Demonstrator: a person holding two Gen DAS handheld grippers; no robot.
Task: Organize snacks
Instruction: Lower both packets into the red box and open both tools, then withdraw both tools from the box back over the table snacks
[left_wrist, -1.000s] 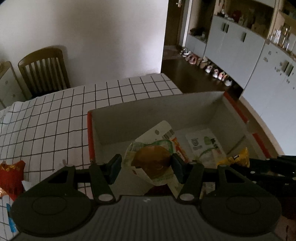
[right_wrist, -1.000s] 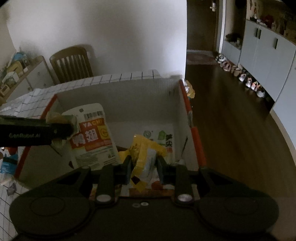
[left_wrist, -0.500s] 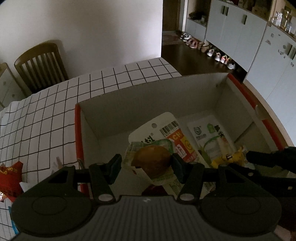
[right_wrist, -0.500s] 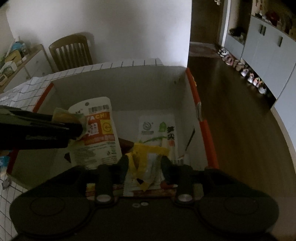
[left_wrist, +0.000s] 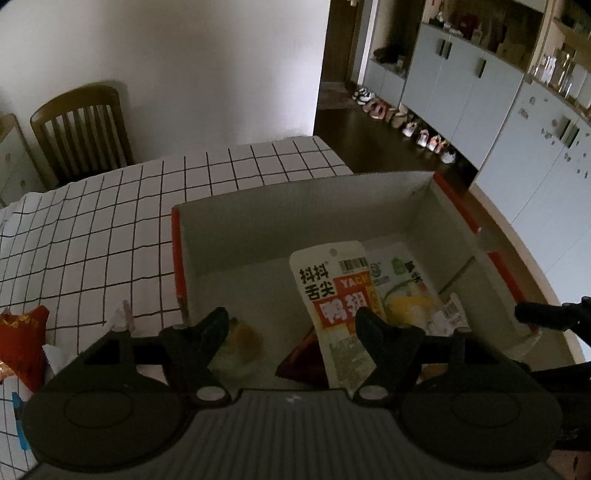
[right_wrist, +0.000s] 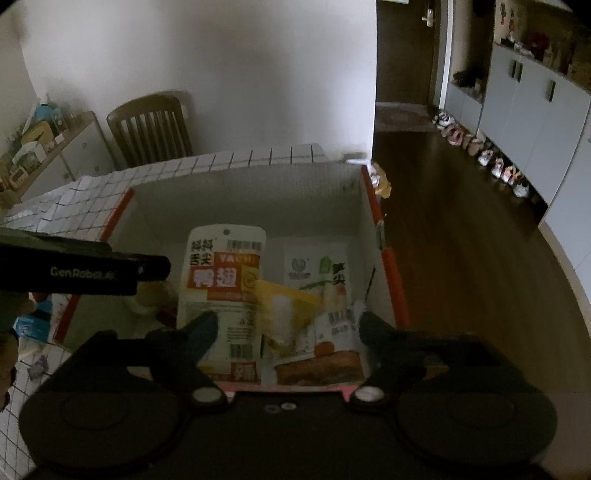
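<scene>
An open cardboard box with a red rim (left_wrist: 177, 258) stands on the checked tablecloth and holds several snack packets. My left gripper (left_wrist: 293, 325) hangs over its near left part with its jaws opening. A small clear packet with a brown snack (left_wrist: 240, 339) shows blurred beside the left finger, free of the pads. My right gripper (right_wrist: 288, 326) hovers over the box's right part, jaws opening too. The yellow packet (right_wrist: 284, 306) lies below it on the pile, untouched. A white-and-orange packet (right_wrist: 221, 280) and a green-and-white one (right_wrist: 317, 266) lie flat in the box.
A red snack bag (left_wrist: 22, 343) lies on the tablecloth left of the box. A wooden chair (left_wrist: 85, 125) stands at the table's far side, next to a sideboard (right_wrist: 44, 147). The box's right wall sits at the table edge above dark floor, with cabinets (left_wrist: 480, 110) and shoes beyond.
Both grippers opened and lifted slightly. The left let go of the brown-snack packet and the right let go of the yellow packet; both packets dropped into the box.
</scene>
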